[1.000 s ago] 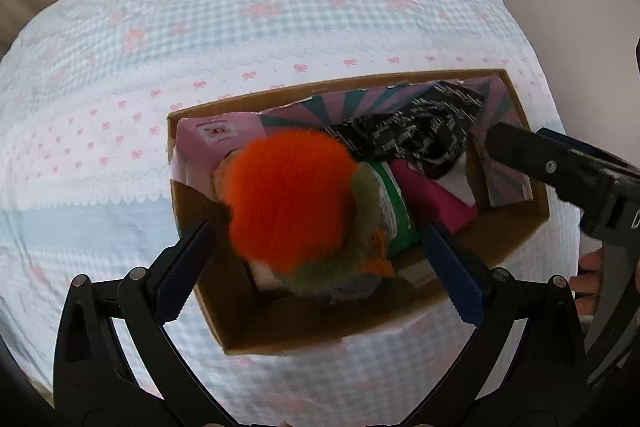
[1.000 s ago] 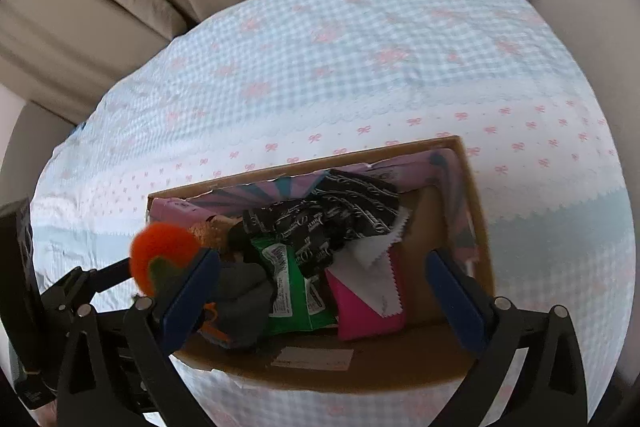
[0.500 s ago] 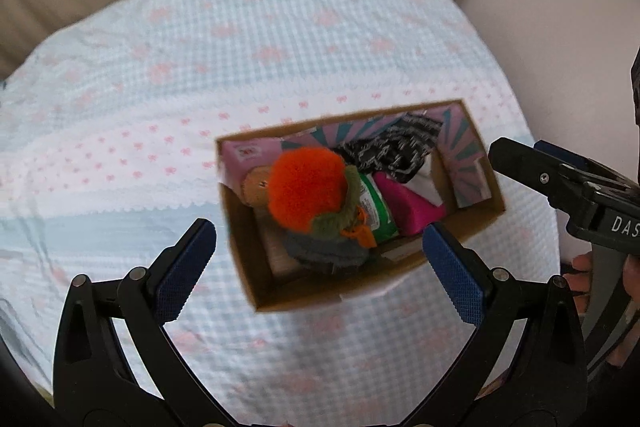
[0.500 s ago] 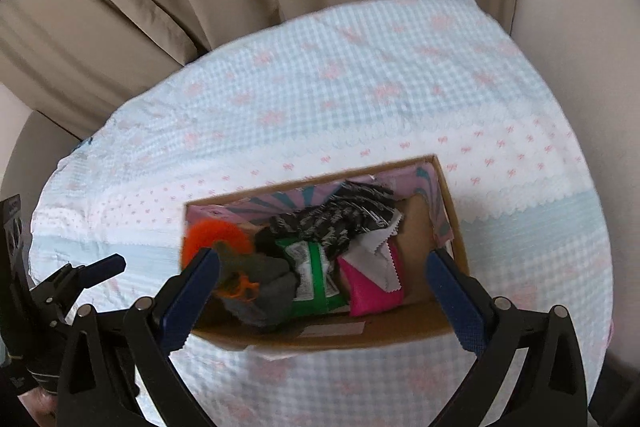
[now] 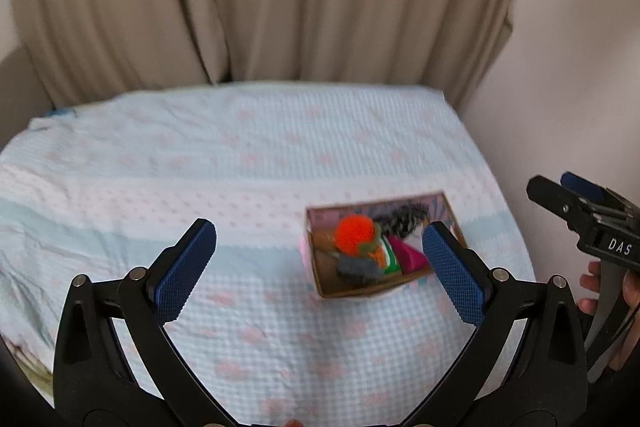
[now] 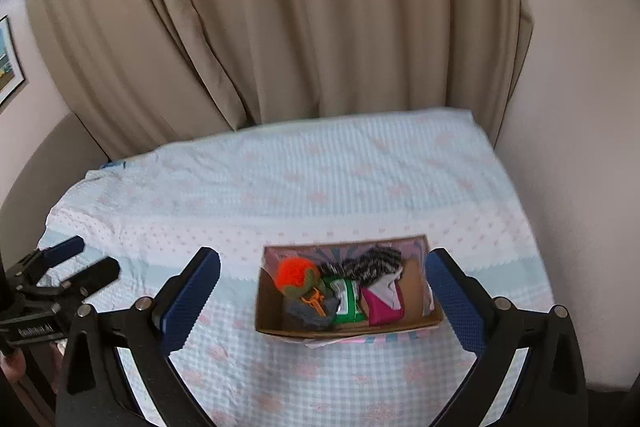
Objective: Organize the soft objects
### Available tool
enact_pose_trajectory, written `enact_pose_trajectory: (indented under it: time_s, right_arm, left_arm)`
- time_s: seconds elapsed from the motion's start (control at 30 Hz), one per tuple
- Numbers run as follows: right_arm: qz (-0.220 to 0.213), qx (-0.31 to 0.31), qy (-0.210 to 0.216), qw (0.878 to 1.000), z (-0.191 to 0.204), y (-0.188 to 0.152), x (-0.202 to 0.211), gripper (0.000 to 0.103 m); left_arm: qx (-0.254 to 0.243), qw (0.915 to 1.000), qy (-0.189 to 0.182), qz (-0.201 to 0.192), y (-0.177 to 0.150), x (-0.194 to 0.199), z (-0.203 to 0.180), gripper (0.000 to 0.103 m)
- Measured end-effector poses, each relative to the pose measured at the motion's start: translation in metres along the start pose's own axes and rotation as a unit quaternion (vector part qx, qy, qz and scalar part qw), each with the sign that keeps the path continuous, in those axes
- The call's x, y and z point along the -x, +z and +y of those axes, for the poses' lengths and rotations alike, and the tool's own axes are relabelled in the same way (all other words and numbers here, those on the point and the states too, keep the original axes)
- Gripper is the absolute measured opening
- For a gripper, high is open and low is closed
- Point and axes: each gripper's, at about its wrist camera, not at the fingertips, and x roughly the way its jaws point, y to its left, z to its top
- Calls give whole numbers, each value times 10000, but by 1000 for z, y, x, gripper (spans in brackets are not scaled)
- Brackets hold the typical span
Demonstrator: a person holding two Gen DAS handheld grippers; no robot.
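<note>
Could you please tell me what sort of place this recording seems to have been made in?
Most likely a bedroom at home. A bed with a pale blue sheet printed with pink bows fills the view, beige curtains hang behind it, and a framed picture is on the wall. A cardboard box of soft things sits on the bed.

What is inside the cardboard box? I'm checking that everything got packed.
The box holds an orange pompom hat, a green packet, a pink pouch and black-and-white cloth. Anything beneath them is covered.
</note>
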Motion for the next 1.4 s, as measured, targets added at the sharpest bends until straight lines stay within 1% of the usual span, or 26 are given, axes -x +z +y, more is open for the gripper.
enact_pose_trajectory:
  time_s: [0.03,0.1,0.23,0.47,0.63,0.87,1.4]
  right_arm:
    - [-88,36,-20,10000,5,-1,9,102]
    - [-278,98,-70,9995,14,-1,27,102]
    - [-641,197,-184,9976,31,-7,60,102]
    - [-1072,286,-264,9935,49,-19,90,102]
    - [-1297,372,-351,9902,56,-27,98,102]
    - [-1350,353,-337,9896,57,-31,104,102]
    - [-1406,317,-340,9890,52,-33,109,102]
  left_arm:
    - [4,9998,24,-196,-1,17,3,103]
    - [-12,9990,89,-445,-3,38,7,103]
    - [-4,9964,167,-833,-6,70,12,103]
    - [-143,9908,331,-1307,-16,105,12,103]
    - [-164,9886,345,-1456,-20,115,13,103]
    - [-295,9848,462,-1651,-25,128,9,103]
    - [-389,9828,449,-1748,-26,138,3,103]
